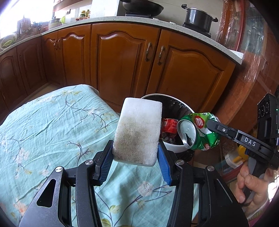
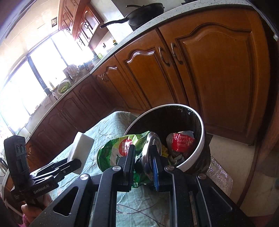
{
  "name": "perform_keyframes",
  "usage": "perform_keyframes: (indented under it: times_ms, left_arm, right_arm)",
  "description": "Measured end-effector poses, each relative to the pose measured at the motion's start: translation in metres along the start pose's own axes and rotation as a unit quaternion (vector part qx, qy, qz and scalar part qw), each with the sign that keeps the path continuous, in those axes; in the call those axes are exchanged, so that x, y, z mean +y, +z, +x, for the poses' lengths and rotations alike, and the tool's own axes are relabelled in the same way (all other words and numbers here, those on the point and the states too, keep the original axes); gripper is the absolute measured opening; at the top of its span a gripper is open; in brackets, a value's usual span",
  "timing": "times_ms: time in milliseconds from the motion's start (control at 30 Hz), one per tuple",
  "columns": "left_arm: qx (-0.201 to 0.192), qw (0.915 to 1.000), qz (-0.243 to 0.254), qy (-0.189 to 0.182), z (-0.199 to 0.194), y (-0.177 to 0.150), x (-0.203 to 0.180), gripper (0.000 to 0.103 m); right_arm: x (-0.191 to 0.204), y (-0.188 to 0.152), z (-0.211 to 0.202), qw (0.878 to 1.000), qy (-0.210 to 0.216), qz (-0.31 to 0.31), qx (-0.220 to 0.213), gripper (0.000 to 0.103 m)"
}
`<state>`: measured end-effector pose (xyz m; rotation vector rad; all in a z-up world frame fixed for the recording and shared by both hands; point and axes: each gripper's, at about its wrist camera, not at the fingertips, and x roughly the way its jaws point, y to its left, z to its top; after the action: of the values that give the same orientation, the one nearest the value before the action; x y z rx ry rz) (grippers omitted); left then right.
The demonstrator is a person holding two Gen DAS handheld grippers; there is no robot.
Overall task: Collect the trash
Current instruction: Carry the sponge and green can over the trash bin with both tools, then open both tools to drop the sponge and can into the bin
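My left gripper (image 1: 135, 153) is shut on a white, dirt-stained foam block (image 1: 137, 130), held upright over the edge of the table with the floral cloth (image 1: 52, 125). The same foam block (image 2: 79, 150) shows at the left of the right wrist view, in the left gripper (image 2: 76, 165). My right gripper (image 2: 143, 157) is shut on a crushed green soda can (image 2: 115, 152). In the left wrist view that crushed can (image 1: 197, 132) hangs over the near rim of the white bin (image 1: 174, 148), pinched by the right gripper (image 1: 209, 126). The bin (image 2: 200, 139) has a black liner and holds red wrappers (image 2: 181, 140).
Wooden cabinet doors (image 1: 122, 57) stand close behind the bin, under a stone counter with a black pot (image 1: 198, 17) and a wok (image 1: 142, 7). A person's hand (image 1: 251, 183) grips the right gripper's handle. Pale floor (image 2: 232, 145) lies right of the bin.
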<state>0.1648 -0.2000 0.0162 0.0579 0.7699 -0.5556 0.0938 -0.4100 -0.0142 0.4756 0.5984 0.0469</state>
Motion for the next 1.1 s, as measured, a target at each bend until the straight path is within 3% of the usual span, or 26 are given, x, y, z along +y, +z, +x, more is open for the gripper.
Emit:
perform_keyframes:
  times_ms: [1100]
  left_arm:
    - [0.039, 0.9976, 0.055, -0.012, 0.073, 0.041, -0.044, 0.047]
  right_arm:
    - [-0.041, 0.030, 0.029, 0.999, -0.044, 0.004, 0.010, 0.017]
